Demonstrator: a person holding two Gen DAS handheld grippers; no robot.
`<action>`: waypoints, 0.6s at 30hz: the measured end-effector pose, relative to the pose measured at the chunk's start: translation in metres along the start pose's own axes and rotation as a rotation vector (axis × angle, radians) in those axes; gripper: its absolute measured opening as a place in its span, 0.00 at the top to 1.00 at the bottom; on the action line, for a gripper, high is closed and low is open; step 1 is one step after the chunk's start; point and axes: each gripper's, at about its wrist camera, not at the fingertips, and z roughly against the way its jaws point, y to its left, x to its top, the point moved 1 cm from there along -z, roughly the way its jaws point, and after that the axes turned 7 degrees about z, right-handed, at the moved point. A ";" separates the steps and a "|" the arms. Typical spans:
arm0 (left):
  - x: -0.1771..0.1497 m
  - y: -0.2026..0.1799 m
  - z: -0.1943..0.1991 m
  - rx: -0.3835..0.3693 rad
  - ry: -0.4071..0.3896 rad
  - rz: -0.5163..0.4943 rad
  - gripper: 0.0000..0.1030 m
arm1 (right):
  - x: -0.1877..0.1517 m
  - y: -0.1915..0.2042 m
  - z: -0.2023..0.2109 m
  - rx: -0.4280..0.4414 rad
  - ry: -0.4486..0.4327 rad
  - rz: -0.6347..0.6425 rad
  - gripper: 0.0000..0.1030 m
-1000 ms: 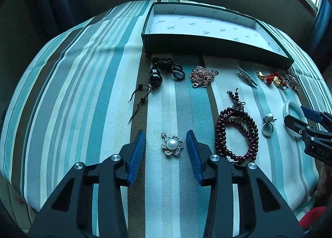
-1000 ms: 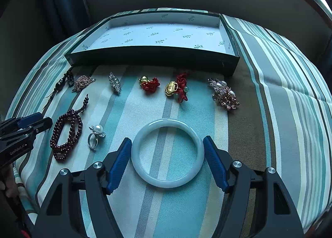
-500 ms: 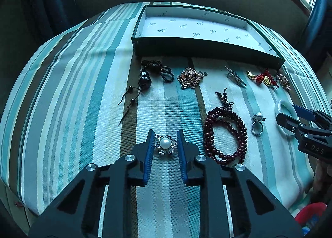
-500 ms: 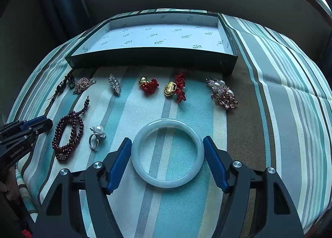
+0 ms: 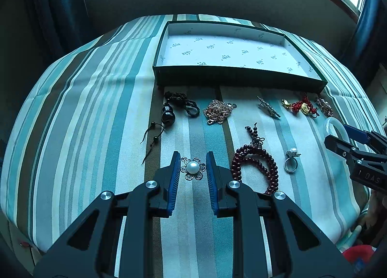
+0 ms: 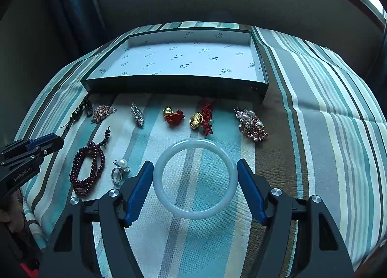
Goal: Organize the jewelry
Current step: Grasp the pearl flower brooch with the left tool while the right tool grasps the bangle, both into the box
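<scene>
A silver flower brooch with a pearl [image 5: 192, 167] lies on the striped cloth. My left gripper [image 5: 193, 157] is shut on it, a blue pad touching each side. In the right wrist view a white bangle [image 6: 196, 213] lies flat between the blue pads of my right gripper [image 6: 195, 164], which touch its left and right rim. The left wrist view shows the same bangle [image 5: 335, 123] and right gripper [image 5: 338, 134] at the far right. A shallow dark green box [image 5: 237, 77] with a white printed lining stands open and empty beyond the jewelry.
Between the grippers lie a dark red bead bracelet [image 5: 254, 166] and a pearl ring [image 5: 291, 163]. In a row before the box lie a black bead pendant [image 5: 168, 114], a rose chain [image 5: 217, 111], a silver pin [image 5: 268, 107], two red-and-gold charms [image 5: 302, 107] and a pearl cluster [image 6: 251, 125].
My left gripper's jaws came together from well apart onto the pearl flower brooch. The right gripper and the bangle look the same.
</scene>
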 end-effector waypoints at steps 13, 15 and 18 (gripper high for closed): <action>0.053 -0.021 0.000 -0.048 -0.072 -0.045 0.79 | 0.049 -0.011 0.013 -0.008 -0.095 0.000 0.32; 0.065 -0.024 -0.002 -0.062 -0.083 -0.047 0.79 | 0.062 -0.013 0.010 -0.013 -0.110 0.000 0.32; 0.084 -0.028 -0.008 -0.076 -0.105 -0.050 0.79 | 0.081 -0.019 0.004 -0.015 -0.126 -0.005 0.32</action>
